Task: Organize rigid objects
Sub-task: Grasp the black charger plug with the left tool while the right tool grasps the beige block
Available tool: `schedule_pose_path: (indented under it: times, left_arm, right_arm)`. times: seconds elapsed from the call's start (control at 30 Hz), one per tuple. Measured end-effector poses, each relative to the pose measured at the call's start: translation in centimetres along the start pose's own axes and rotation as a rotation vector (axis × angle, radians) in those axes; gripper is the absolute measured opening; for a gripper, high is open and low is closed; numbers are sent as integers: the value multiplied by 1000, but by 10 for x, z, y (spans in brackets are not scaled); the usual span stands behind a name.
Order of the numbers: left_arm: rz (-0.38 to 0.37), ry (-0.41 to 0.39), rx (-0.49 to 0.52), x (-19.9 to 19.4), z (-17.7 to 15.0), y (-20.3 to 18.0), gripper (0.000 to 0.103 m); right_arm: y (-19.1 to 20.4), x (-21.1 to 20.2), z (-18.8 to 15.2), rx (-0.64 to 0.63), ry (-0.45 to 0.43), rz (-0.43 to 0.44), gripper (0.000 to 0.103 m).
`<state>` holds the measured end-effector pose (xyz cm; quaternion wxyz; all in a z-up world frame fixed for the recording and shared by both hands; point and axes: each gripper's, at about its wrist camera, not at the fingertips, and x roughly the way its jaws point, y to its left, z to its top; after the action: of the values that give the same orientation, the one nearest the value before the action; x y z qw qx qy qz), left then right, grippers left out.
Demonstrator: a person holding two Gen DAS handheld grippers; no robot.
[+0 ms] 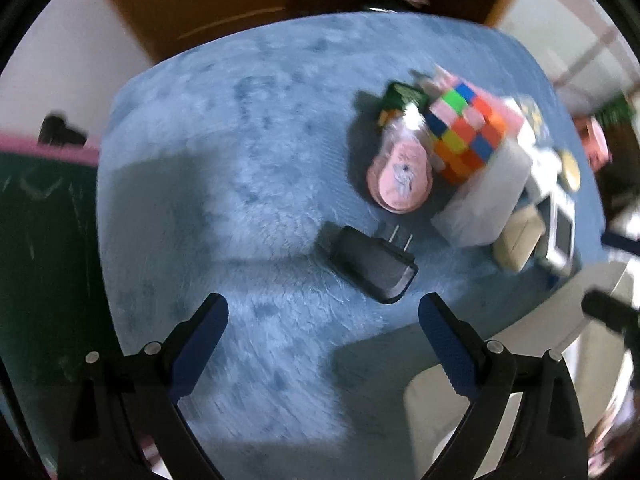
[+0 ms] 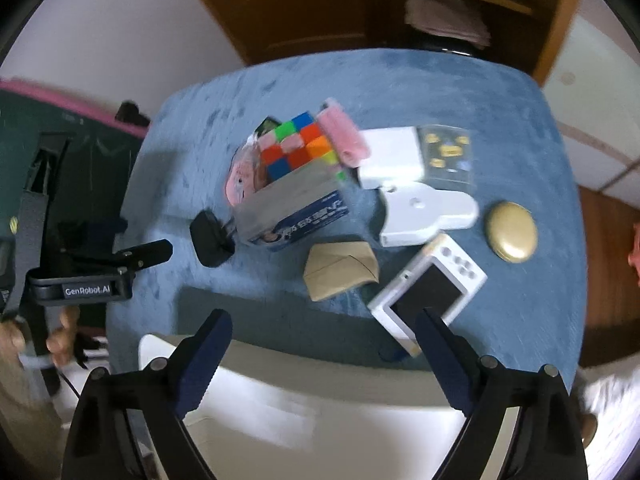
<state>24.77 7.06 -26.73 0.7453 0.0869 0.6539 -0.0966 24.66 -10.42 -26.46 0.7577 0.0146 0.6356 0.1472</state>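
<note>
On a blue fuzzy mat (image 1: 248, 168) lie a black plug adapter (image 1: 370, 264), a pink round container (image 1: 400, 176), a colourful puzzle cube (image 1: 466, 128) and a grey box (image 1: 486, 200). My left gripper (image 1: 323, 312) is open and empty, just short of the adapter. In the right wrist view the cube (image 2: 300, 146) sits behind the grey-blue box (image 2: 296, 210); a tan folded packet (image 2: 342, 266), a white camera (image 2: 430, 286), a gold oval case (image 2: 511, 236) and white pieces (image 2: 424, 216) lie nearby. My right gripper (image 2: 324, 328) is open and empty, over the mat's near edge. The left gripper (image 2: 132, 258) shows there at left.
A white bin rim (image 2: 320, 392) lies below the mat's front edge. A brown wooden cabinet (image 1: 224, 4) stands behind. A dark green board with a pink edge (image 1: 44, 208) is at the left. A card of gold stickers (image 2: 448, 152) lies at the back.
</note>
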Motion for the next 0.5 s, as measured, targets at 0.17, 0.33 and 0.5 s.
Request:
schedule_pose_path:
  times: [0.17,0.33,0.5]
  left_arm:
    - [2,0,122,17,5,-14,97]
    - [-11,25,171,34,16,-17,97]
    - [-4,47,204,48,27,-16,96]
  right_arm:
    - [2,24,10,-62,43,-47,94]
    - [6,44,15,-88,100,-71,94]
    - [6,65,23,-76,161,-60,90]
